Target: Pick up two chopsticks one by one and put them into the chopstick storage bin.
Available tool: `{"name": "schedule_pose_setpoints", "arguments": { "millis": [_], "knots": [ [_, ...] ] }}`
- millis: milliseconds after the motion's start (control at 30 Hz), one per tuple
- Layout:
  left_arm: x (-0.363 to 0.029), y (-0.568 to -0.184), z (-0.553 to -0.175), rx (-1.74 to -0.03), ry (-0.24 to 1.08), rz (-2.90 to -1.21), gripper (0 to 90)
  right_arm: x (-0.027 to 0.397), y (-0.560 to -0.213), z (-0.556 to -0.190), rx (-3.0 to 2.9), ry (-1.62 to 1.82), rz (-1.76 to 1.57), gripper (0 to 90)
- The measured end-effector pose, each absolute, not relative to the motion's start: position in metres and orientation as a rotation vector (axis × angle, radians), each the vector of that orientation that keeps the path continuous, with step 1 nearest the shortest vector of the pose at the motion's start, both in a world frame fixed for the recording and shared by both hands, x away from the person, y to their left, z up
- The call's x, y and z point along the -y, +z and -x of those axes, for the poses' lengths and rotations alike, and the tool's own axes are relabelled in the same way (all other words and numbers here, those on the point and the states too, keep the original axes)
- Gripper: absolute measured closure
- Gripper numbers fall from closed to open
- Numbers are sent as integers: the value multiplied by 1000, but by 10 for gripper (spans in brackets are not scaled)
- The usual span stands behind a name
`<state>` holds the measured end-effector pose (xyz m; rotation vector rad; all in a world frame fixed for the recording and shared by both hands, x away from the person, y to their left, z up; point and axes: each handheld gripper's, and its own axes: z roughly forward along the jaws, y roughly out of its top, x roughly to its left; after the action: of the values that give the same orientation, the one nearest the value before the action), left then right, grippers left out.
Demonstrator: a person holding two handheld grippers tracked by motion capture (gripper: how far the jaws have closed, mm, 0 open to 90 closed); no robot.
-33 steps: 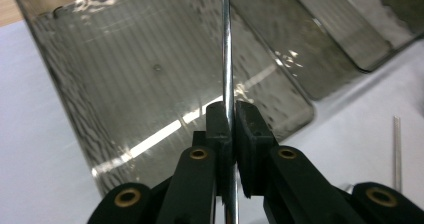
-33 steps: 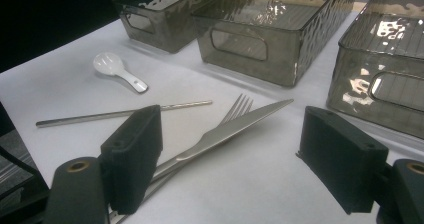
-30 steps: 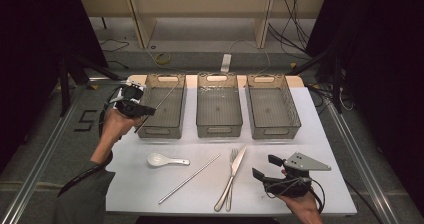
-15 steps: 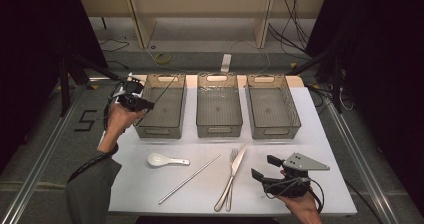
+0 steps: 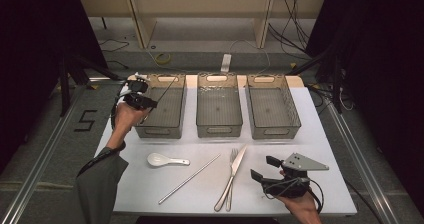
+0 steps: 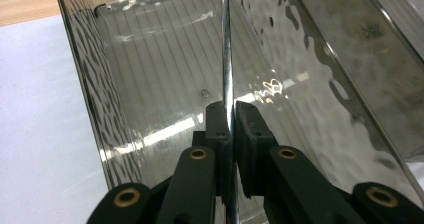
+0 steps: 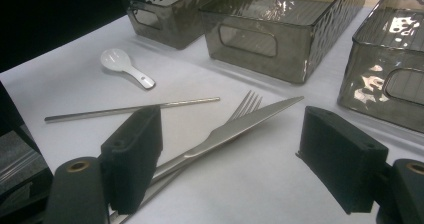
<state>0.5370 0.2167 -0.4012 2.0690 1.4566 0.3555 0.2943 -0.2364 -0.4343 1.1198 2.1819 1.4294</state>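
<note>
My left gripper [image 5: 146, 103] is shut on a thin metal chopstick [image 5: 165, 89] at the near left corner of the left bin [image 5: 160, 132]. In the left gripper view the chopstick [image 6: 226, 44] runs straight up from the closed jaws [image 6: 229, 109], above the bin's ribbed floor [image 6: 160, 74]. My right gripper [image 5: 264, 167] stands open near the table's front right, with nothing between its jaws. In the right gripper view the gripper [image 7: 237, 154] faces a knife [image 7: 250, 119] and a fork [image 7: 247, 104] that lie side by side.
On the white table lie a second chopstick [image 5: 190, 179], a white spoon [image 5: 162, 160], the knife [image 5: 237, 161] and the fork [image 5: 227, 184]. The middle bin [image 5: 219, 130] and the right bin [image 5: 272, 130] stand beside the left one. Floor rails run along both table sides.
My left hand has shifted slightly toward the left bin, with the chopstick still in its grip. The right gripper has stayed where it was.
</note>
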Motion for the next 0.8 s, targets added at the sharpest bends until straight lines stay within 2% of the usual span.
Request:
{"name": "schedule_pose_setpoints", "arguments": {
  "millis": [133,233,300,533,633,800],
  "knots": [
    [-217,-405,-538,-1472,382,-2051,826,237,-434,-294,-2183,1433,-1120,259],
    [-217,-406,-538,-1477,378,-2039,666,237,-434,-294,-2182,1432,-1121,259],
    [-218,-405,-536,-1477,380,-2031,595,237,-434,-294,-2181,1432,-1121,259],
    [-216,-392,-520,-1446,256,-2018,358,237,-434,-294,-2182,1428,-1125,259],
    [-213,-384,-506,-1405,235,-2004,289,237,-434,-294,-2182,1430,-1122,259],
    [-202,-376,-476,-1302,233,-2054,238,237,-434,-294,-2184,1431,-1123,258]
  ]
}}
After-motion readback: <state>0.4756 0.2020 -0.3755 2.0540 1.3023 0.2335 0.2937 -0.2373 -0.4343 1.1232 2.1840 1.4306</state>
